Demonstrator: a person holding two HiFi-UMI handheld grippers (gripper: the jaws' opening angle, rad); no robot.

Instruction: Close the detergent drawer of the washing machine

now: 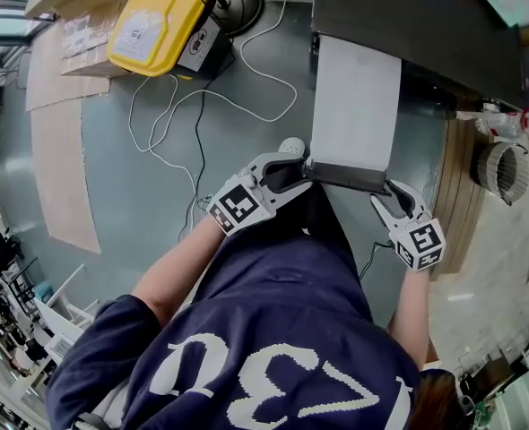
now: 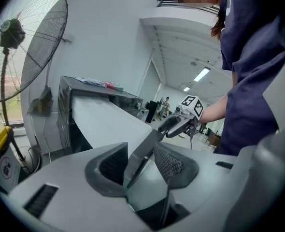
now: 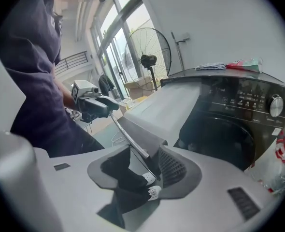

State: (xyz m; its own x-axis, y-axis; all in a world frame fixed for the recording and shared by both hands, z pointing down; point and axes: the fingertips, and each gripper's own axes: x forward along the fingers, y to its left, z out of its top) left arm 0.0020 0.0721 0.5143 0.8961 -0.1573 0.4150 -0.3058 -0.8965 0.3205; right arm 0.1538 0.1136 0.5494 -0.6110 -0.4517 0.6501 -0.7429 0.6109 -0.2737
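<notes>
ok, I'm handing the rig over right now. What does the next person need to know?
On the left gripper the jaws are apart, straddling the left end of the front panel.
On the right gripper the jaws are apart, straddling the panel's right end.
The drawer is pulled far out of the washer.
Done: both grippers are set at the panel.
To do: push the drawer straight in until it is flush, probably with even pressure from both sides, then back off.
</notes>
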